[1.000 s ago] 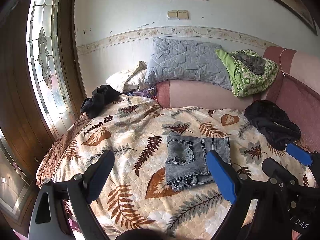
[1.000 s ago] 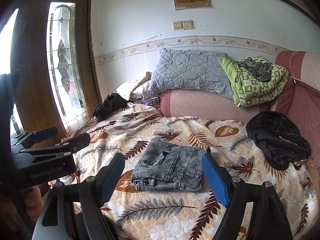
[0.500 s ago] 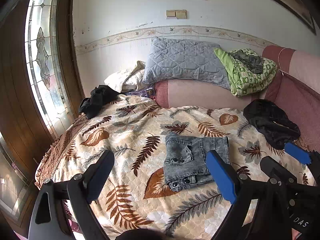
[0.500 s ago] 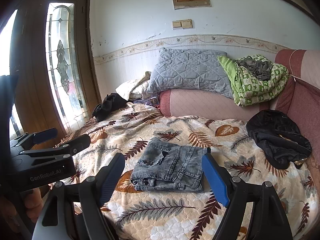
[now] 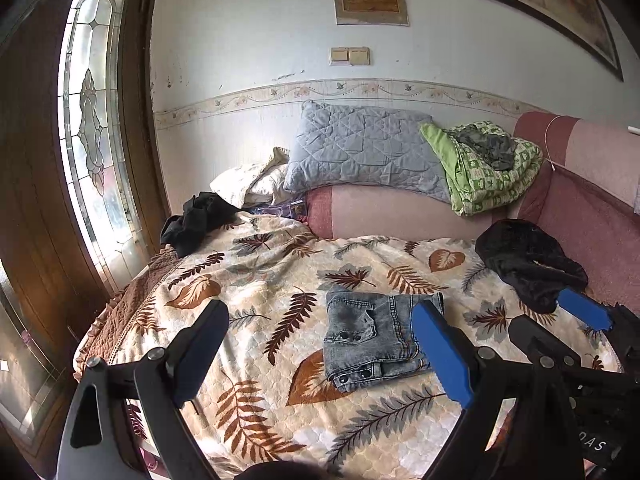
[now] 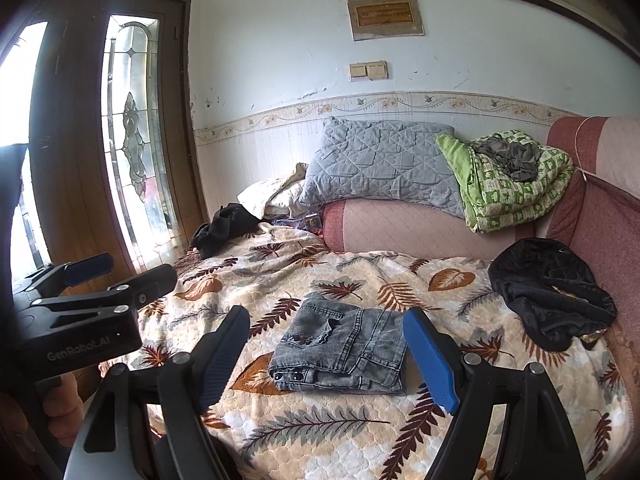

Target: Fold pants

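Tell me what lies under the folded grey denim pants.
The folded grey denim pants lie flat on the cream leaf-patterned bedspread, which shows all around them. The bedspread directly beneath them is covered and cannot be seen.

Left tongs [image 5: 320, 354] wide apart, empty; right tongs [image 6: 326, 354] likewise, tilted downward

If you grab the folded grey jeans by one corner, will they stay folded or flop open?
The folded grey jeans are soft stacked denim layers, so one corner lifted would probably let them droop and unfold. The denim looks thick, so likely heavy for their size. They shouldn't roll on the leaf-print blanket.
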